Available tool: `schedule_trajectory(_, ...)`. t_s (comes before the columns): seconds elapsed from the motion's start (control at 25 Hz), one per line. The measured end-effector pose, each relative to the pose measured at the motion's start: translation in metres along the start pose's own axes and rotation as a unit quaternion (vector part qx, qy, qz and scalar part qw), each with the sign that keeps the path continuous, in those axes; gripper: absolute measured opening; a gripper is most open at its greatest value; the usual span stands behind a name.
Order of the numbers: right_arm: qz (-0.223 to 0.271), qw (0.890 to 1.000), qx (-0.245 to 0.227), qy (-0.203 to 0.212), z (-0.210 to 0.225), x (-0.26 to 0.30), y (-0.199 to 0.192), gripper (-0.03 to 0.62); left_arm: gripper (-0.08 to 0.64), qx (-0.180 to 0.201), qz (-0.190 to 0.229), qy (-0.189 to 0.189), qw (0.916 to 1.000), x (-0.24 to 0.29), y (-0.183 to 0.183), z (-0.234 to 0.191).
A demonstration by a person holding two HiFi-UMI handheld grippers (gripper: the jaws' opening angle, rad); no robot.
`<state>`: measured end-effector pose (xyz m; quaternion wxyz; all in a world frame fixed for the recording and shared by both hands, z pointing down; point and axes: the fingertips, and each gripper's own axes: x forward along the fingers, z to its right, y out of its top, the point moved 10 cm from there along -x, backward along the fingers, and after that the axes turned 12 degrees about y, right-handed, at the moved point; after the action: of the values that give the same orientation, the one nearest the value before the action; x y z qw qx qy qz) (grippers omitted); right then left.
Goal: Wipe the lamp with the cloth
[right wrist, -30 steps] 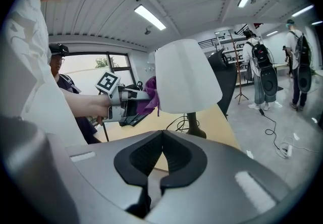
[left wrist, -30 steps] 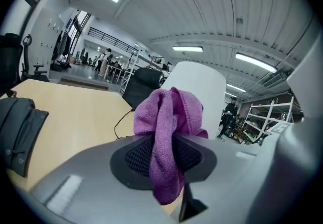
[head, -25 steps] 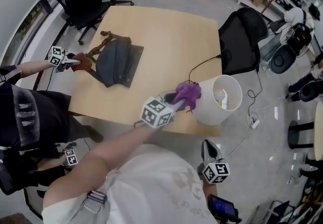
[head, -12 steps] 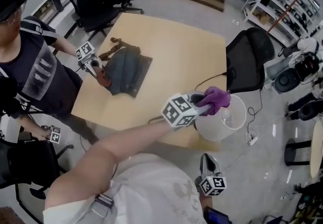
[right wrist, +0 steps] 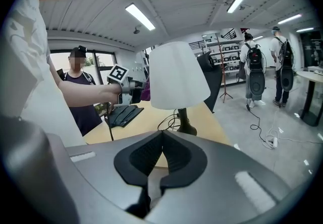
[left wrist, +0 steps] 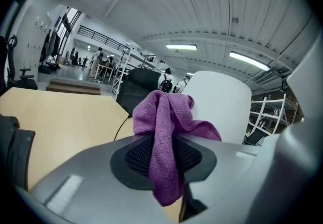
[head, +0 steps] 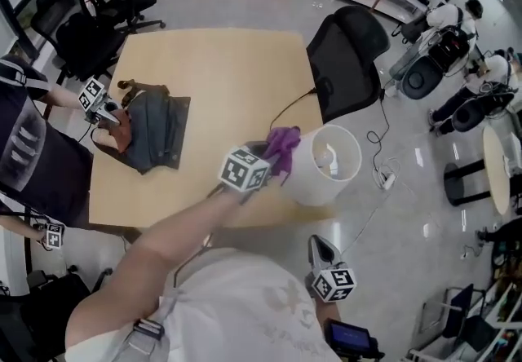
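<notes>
Left claw [head: 270, 163] pinching the purple cloth [head: 284, 143], cloth hanging just beside the white lamp [head: 326, 183] on the desk [head: 220, 67], right claw [head: 320, 246] idling low (pressed together, holding nothing).

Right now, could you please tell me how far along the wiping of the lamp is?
Done: the purple cloth is clamped in the left hand-held gripper. In hand: the cloth is at the side of the white lamp shade; contact is hard to confirm. Left: probably the rest of the shade and the dark lamp base. The right hand-held gripper is shut, empty, off both.
</notes>
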<state>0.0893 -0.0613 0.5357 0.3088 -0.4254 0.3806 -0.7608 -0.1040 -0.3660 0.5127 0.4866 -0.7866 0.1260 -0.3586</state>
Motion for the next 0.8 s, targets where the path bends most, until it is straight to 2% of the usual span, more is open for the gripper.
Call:
schedule_trajectory(0.12, 0.001, 1.000, 0.001, -0.009, -0.003, 0.005, -0.003, 0.014, 0.095, -0.002, -0.009, -0.004, 1.0000, 0.005, -0.007, -0.012)
schedule_trajectory(0.24, -0.001, 1.000, 0.002, -0.018, -0.004, 0.002, -0.004, 0.013, 0.096, 0.002, 0.014, -0.017, 0.9998, 0.003, 0.005, -0.012)
schedule_trajectory(0.56, -0.020, 1.000, 0.001, -0.021, -0.038, 0.025, -0.004, 0.012, 0.097, 0.023, 0.110, -0.088, 0.9898, -0.024, 0.088, -0.013)
schedule_trajectory(0.68, -0.028, 1.000, 0.008, -0.012, -0.060, 0.027, -0.005, 0.013, 0.097, 0.034, 0.112, -0.092, 0.9889, -0.029, 0.093, -0.002)
schedule_trajectory(0.8, -0.006, 1.000, -0.006, -0.006, -0.071, 0.038, -0.001, 0.014, 0.097, 0.047, 0.101, -0.094, 0.9893, -0.027, 0.090, 0.004)
